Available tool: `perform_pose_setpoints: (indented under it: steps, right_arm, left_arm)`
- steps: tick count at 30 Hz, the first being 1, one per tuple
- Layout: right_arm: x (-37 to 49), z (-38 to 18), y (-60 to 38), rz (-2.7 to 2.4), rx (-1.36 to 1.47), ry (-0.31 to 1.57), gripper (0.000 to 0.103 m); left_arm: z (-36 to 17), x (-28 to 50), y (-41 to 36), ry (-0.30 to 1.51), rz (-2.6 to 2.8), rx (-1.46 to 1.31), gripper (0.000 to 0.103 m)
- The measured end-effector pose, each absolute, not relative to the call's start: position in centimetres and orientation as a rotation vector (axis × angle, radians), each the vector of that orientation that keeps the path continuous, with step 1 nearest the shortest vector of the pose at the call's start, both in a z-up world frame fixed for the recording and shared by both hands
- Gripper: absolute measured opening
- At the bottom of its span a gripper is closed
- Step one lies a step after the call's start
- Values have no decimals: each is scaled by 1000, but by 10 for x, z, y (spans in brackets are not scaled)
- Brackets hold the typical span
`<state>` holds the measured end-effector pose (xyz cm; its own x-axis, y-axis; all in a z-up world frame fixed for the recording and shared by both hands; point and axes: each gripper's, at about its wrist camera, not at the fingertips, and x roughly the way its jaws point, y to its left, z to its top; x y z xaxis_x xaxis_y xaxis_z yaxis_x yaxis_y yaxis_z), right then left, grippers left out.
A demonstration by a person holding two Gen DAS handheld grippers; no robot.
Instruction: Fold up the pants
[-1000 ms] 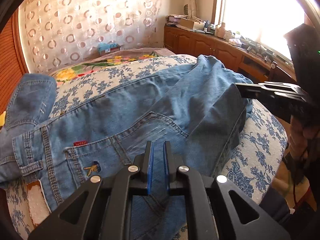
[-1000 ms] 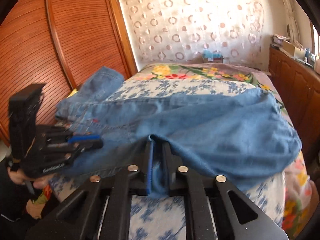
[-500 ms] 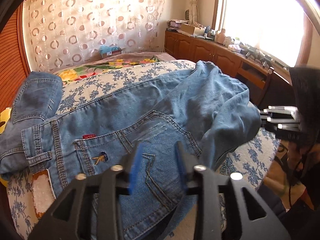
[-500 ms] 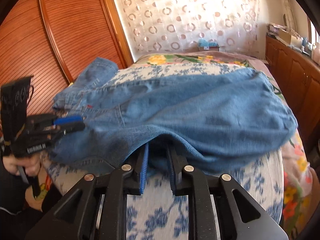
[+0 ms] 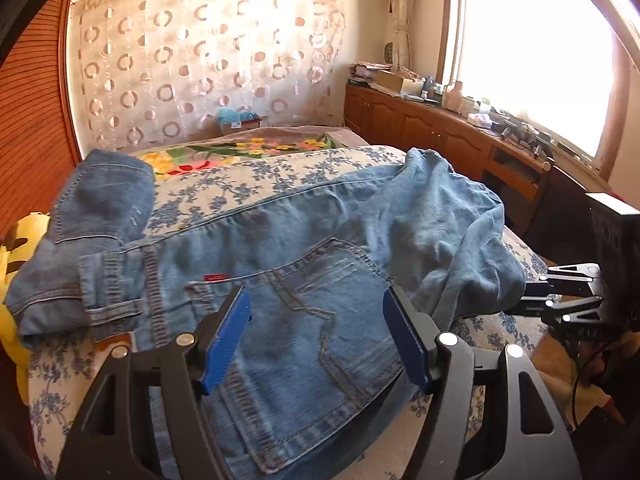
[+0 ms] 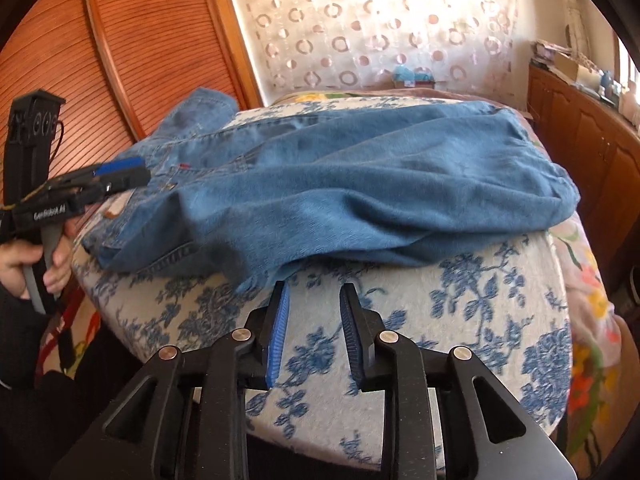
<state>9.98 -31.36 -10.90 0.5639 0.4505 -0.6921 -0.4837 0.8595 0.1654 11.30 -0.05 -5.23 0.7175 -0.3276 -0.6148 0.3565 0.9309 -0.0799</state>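
Blue denim pants [image 5: 304, 240] lie folded lengthwise across the flowered bed, waistband and back pocket near me, legs bunched to the right. My left gripper [image 5: 316, 304] is open and empty, just above the back pocket. In the right wrist view the pants [image 6: 360, 184] lie across the bed with a frayed hem near the front. My right gripper [image 6: 314, 296] is open and empty, just in front of that hem, over the bedcover. The left gripper also shows in the right wrist view [image 6: 120, 172], and the right gripper in the left wrist view [image 5: 560, 292].
The bed has a blue-flowered cover [image 6: 460, 304] with a rounded front edge. A second denim garment [image 5: 100, 200] lies at the left end on something yellow [image 5: 16, 240]. A wooden sliding door [image 6: 140, 40] stands left, a low cabinet with clutter [image 5: 460, 120] right.
Both grippers have opened and let go of the pants, which dropped flat onto the bed. Both grippers have pulled back a little toward the bed's near edge.
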Motion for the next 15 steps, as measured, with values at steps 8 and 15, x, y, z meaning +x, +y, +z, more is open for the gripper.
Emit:
perform_pose_setpoints:
  steps: [8,15]
  right_arm:
    - [97,-108,-281,634,-80,767,37]
    - [107,-112,-266,640,-106,778,38]
  left_arm:
    - [-61,98,38,683,-292,34,69]
    - [-69,84,80,683,-212,-12,69]
